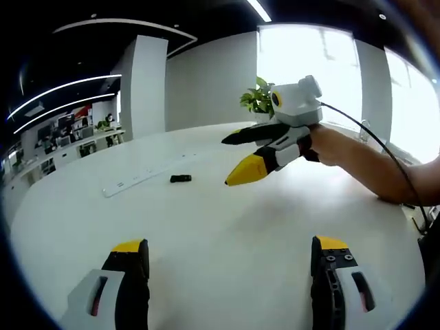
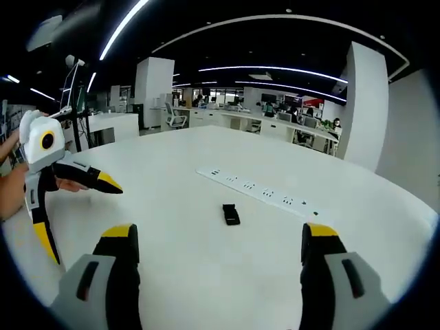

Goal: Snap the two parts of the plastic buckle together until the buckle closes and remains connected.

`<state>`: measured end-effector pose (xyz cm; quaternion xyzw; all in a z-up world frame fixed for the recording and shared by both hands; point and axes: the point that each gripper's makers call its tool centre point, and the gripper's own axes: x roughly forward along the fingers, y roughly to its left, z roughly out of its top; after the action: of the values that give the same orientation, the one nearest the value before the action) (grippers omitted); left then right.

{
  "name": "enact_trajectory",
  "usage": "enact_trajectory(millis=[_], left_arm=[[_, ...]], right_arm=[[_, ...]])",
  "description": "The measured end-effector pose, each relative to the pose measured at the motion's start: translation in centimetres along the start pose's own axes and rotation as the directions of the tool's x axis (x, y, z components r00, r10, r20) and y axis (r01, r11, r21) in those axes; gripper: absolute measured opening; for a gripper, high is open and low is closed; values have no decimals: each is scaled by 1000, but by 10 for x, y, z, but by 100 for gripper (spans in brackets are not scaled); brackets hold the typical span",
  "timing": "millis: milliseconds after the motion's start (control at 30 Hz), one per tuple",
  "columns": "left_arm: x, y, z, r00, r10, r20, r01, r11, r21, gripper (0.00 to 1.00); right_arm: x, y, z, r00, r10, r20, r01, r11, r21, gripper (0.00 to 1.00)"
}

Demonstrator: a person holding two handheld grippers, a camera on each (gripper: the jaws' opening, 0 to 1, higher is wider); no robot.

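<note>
Both grippers, left (image 1: pixel 229 251) and right (image 2: pixel 218 237), hover wide open and empty-fingered near the black buckle (image 2: pixel 231 214), which lies on the bench (image 2: pixel 172 206) beside the power strip (image 2: pixel 265 190).

No text, label, brand, number or sign can be read in either view. Ahead of your fingertips, the black buckle (image 2: pixel 232 214) and the white power strip (image 2: pixel 265 193) beyond it bear no legible marking; any signage in the office far beyond is too small to read.
</note>
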<state>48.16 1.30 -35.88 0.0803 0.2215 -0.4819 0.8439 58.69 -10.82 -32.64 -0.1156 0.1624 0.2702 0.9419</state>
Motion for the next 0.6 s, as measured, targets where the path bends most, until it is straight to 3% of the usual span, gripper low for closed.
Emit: enact_trajectory(millis=[600], left_arm=[[-1,4,15,999,12,41,-13,1000,24,100]], right_arm=[[-34,12,-5,1000,-23,21,23,1000,11,97]])
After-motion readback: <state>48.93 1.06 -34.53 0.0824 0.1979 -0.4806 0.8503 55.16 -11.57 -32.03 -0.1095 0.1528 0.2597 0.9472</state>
